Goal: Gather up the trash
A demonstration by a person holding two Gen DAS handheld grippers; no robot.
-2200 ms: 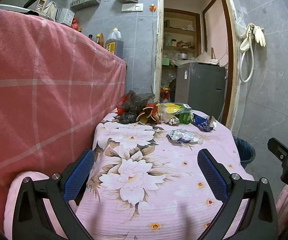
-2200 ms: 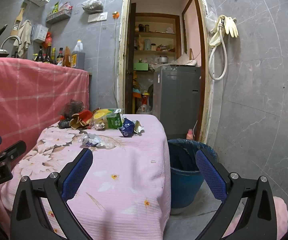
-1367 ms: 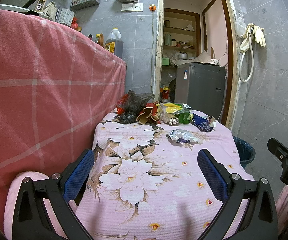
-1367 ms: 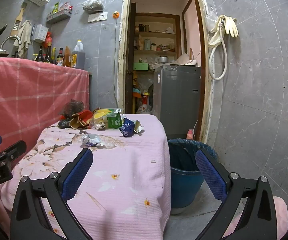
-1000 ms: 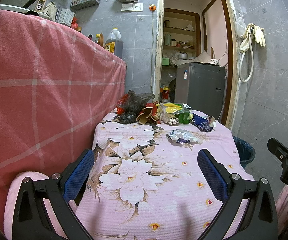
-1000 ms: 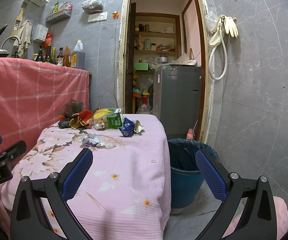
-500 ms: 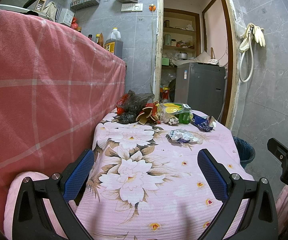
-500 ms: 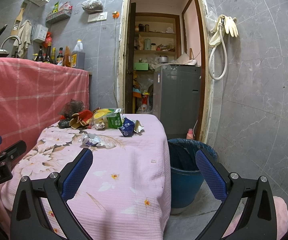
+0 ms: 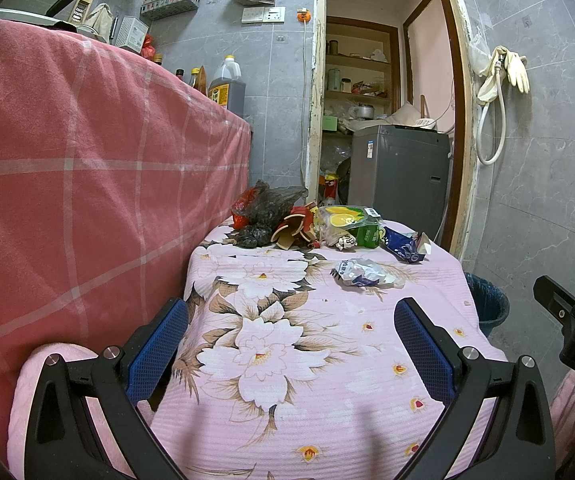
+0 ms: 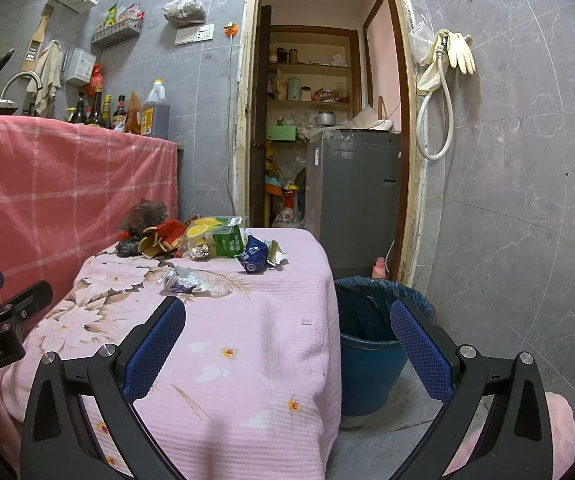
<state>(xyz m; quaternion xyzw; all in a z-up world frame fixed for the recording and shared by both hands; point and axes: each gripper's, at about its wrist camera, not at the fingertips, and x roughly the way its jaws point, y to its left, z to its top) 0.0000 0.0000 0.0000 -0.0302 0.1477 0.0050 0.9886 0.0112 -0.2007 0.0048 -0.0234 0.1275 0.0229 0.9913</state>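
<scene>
Left gripper (image 9: pixel 289 344): jaws wide apart, empty, held low over the near end of the table (image 9: pixel 327 400). Blue pads (image 9: pixel 157 354) face inward.

Right gripper (image 10: pixel 287 342): jaws wide apart, empty, held over the table's near right corner, one finger above the cloth, the other above the bin (image 10: pixel 371 340).

Table: covered with a pink floral cloth; nothing lies between either gripper and the trash.

Trash, all at the far end of the table:
- Crumpled white wrapper (image 9: pixel 361 273), alone, nearest the grippers, just short of the main heap.
- Blue wrapper (image 9: pixel 405 245), far right of the table.
- Green carton (image 10: pixel 228 243), beside the blue wrapper.
- Yellow lemon-print bag (image 9: pixel 341 222), touching the carton.
- Brown-and-red paper scraps (image 9: pixel 291 232), mid-heap.
- Dark plastic bag (image 9: pixel 269 206), far left of the table, against the pink blanket (image 9: pixel 87 160).

Bin: blue, dark liner, on the floor just beside the table's right edge, well apart from the heap.

Surroundings: pink checked blanket draped along the table's left side, bottles (image 10: pixel 105 112) on top; grey washer (image 10: pixel 353 196) in the doorway beyond the table; gloves (image 10: pixel 453 54) and hose on the wall above the bin.

Change from earlier frames: none seen; grippers and trash lie as before.
</scene>
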